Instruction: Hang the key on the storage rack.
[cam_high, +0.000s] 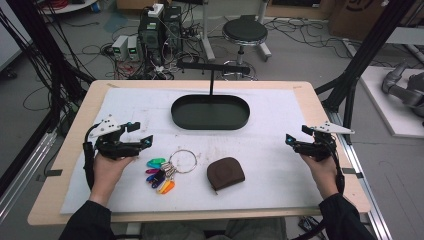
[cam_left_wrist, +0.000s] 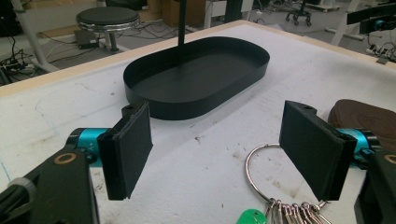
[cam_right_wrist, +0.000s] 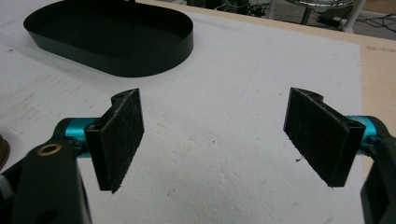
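Observation:
A black oval tray (cam_high: 210, 112) (cam_left_wrist: 196, 77) (cam_right_wrist: 107, 37) with an upright post sits at the far middle of the white mat. In front of it lie a metal key ring (cam_high: 182, 161) (cam_left_wrist: 257, 172) with several coloured tags (cam_high: 159, 175) and a brown pouch (cam_high: 226, 173) (cam_left_wrist: 369, 116). My left gripper (cam_high: 141, 135) (cam_left_wrist: 219, 149) hovers at the mat's left, open and empty, just left of the keys. At the mat's right edge my right gripper (cam_high: 289, 139) (cam_right_wrist: 219, 135) is open with bare mat between its pads.
The white mat (cam_high: 130, 107) covers a wooden table (cam_high: 80, 120). Beyond the far edge stand a black stool (cam_high: 245, 32), electronics boxes (cam_high: 160, 30) and tangled cables. Metal frame posts (cam_high: 365, 50) flank the table on both sides.

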